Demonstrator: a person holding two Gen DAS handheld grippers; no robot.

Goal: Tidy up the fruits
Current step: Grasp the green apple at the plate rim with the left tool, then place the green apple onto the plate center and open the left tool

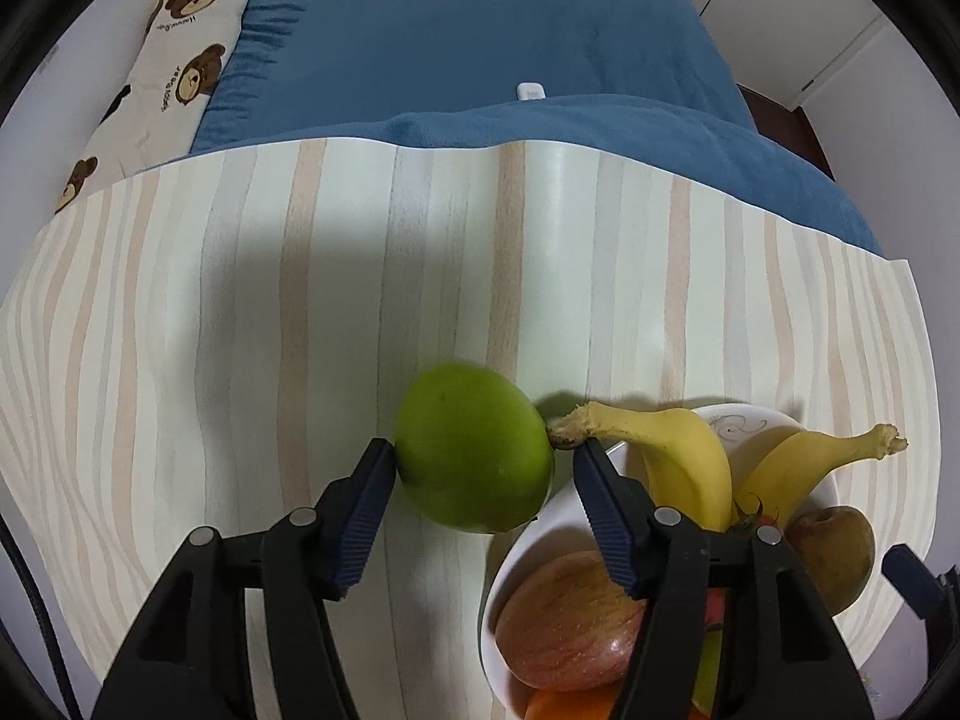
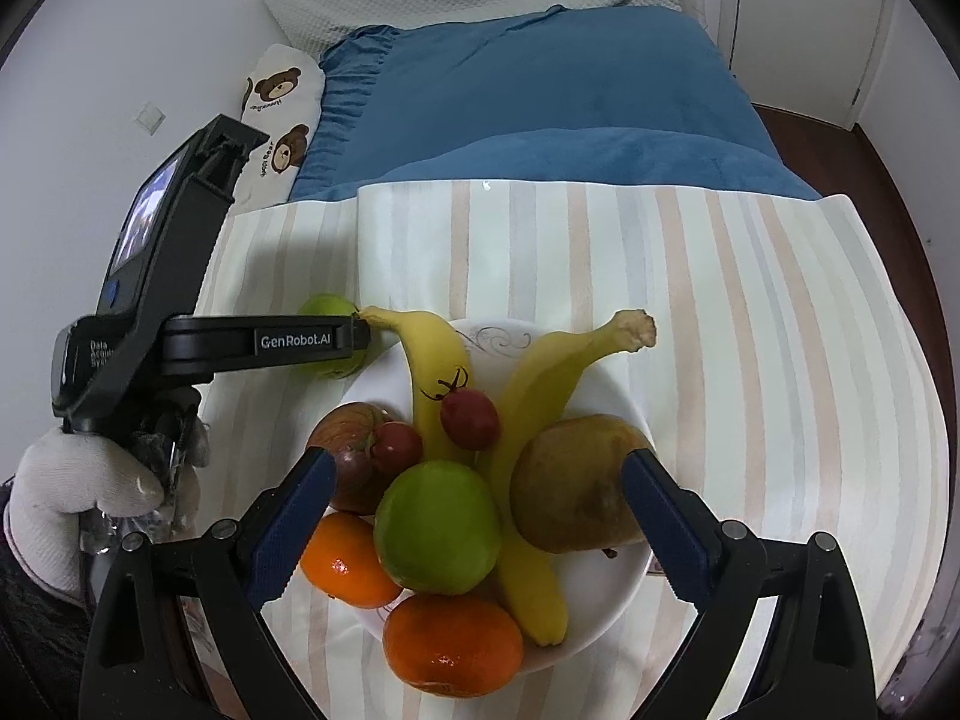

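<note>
Left wrist view: the left gripper [image 1: 483, 450] points down at a striped tablecloth [image 1: 240, 300], fingers spread on either side of a green apple [image 1: 474, 447] that sits on the cloth just left of a white bowl [image 1: 510, 564]. The left pad touches or nearly touches the apple's side; the right pad stands clear of it, beside a banana stem [image 1: 567, 429]. The bowl holds a red apple [image 1: 567, 621], two bananas and a brown pear [image 1: 831, 558]. Right wrist view: the right gripper [image 2: 480, 504] hovers above the bowl [image 2: 606, 600], fingers spread wide, gripping nothing. Below it lie a second green apple [image 2: 438, 528], two oranges [image 2: 453, 645], two small tomatoes [image 2: 469, 417], bananas [image 2: 435, 360] and the pear [image 2: 576, 480]. A gloved hand [image 2: 78, 492] holds the left gripper at the bowl's left edge.
</note>
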